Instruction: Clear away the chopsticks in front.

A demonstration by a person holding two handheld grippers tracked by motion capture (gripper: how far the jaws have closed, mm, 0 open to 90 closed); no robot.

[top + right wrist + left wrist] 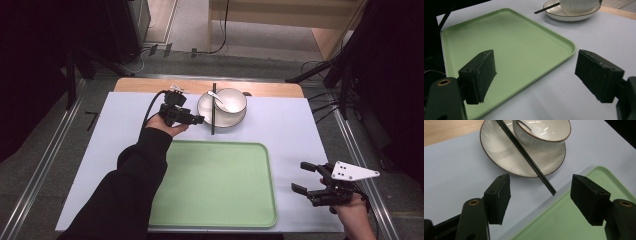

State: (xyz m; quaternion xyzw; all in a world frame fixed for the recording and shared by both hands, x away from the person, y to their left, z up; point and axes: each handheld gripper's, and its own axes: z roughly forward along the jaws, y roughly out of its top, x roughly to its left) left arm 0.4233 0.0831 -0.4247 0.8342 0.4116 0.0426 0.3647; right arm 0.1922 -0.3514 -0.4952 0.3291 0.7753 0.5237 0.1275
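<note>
Two grippers are over the bench (300, 130), which carries a pale blue-white sheet. Seen from the high view, the left gripper (199, 119) is at about 11 o'clock from the middle of the bench, held in the person's left hand (162, 125) with a dark sleeve (125, 190) behind it. Its fingers (499, 197) stand wide apart and nothing is between them. They point toward the plate (239, 118), which lies at 12 o'clock, just beyond the far edge of the tray (212, 182).

On the plate sits a white bowl (230, 102) with a thin brown rim, and a spoon (219, 98) rests inside the bowl. Black chopsticks (213, 107) lie across the left part of the plate, touching the side of the bowl; their near tip reaches past the plate rim onto the sheet, close to the tray. In the left gripper view, this tip (552, 192) is between the two fingers but farther away, and the fingers do not touch it.

The green tray is at 6 o'clock on the bench, and its surface is bare.

The right gripper (298, 176) is at about 4 o'clock, well apart from the plate, just beside the right edge of the tray, over the sheet. Its fingers (480, 75) are also wide apart and hold nothing. A grey three-cornered plate sits on top of it.
</note>
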